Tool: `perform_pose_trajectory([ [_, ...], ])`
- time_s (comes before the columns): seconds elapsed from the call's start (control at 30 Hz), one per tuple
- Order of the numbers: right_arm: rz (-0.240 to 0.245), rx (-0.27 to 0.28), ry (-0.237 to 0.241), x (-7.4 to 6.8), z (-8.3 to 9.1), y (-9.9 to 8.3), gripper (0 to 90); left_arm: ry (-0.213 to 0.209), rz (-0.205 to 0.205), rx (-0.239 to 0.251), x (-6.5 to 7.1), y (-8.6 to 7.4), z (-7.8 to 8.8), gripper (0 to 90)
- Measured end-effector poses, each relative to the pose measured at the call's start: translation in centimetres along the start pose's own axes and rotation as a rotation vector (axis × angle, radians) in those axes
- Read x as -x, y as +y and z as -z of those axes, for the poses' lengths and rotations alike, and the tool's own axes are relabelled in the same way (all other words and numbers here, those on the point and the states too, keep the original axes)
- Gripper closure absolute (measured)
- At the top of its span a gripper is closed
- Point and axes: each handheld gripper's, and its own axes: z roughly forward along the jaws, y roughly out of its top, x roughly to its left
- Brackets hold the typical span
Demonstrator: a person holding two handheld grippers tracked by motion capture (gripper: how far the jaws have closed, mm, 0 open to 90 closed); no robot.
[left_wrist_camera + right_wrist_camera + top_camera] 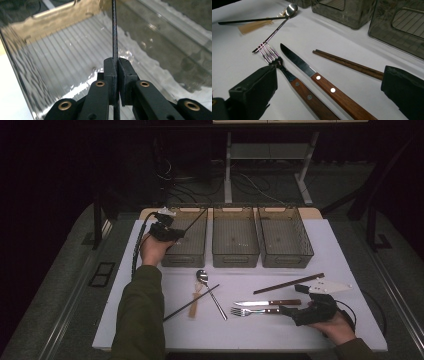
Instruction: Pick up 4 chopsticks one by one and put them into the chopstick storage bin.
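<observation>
Left tool [117, 75] is pinching a thin, stiff, light black chopstick [114, 30] above the leftmost bin [192, 247], while right tool [329, 87], jaws wide, is straddling knife [322, 80] and fork [287, 75] handles.

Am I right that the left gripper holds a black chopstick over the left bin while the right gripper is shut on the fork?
Not quite: the right gripper is open, jaws apart around the fork and knife, as the right gripper view shows. The rest stands.
</observation>
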Motion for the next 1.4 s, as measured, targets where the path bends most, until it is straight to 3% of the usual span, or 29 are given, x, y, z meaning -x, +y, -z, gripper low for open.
perform_pose_trajectory([
  [0.3, -0.001, -0.002, 0.001, 0.0, 0.0, 0.0, 0.8, 0.014, 0.012, -0.024, -0.4, -0.3, 0.0, 83.9],
  [0.37, 0.000, -0.001, 0.001, 0.0, 0.0, 0.0, 0.8, 0.020, 0.019, -0.021, -0.4, -0.3, 0.1, 78.3],
  [0.6, 0.002, 0.001, 0.001, 0.0, 0.0, 0.0, 0.8, 0.016, 0.006, 0.001, -0.1, 0.0, 0.3, 70.6],
  [0.8, 0.003, 0.001, 0.002, 0.0, 0.0, 0.0, 0.8, 0.003, -0.031, 0.002, 0.8, 0.4, 0.8, 60.4],
  [1.0, -0.001, 0.004, 0.001, 0.0, 0.0, 0.0, 0.8, -0.055, -0.025, 0.046, 1.4, 0.7, 1.6, 52.0],
  [1.23, -0.001, 0.009, 0.004, 0.0, 0.1, 0.0, 0.8, -0.085, -0.074, 0.066, 2.7, 0.9, 3.0, 44.5],
  [1.4, -0.010, 0.008, 0.001, 0.0, 0.0, 0.1, 0.8, -0.135, -0.090, 0.086, 3.8, 0.6, 3.7, 41.0],
])
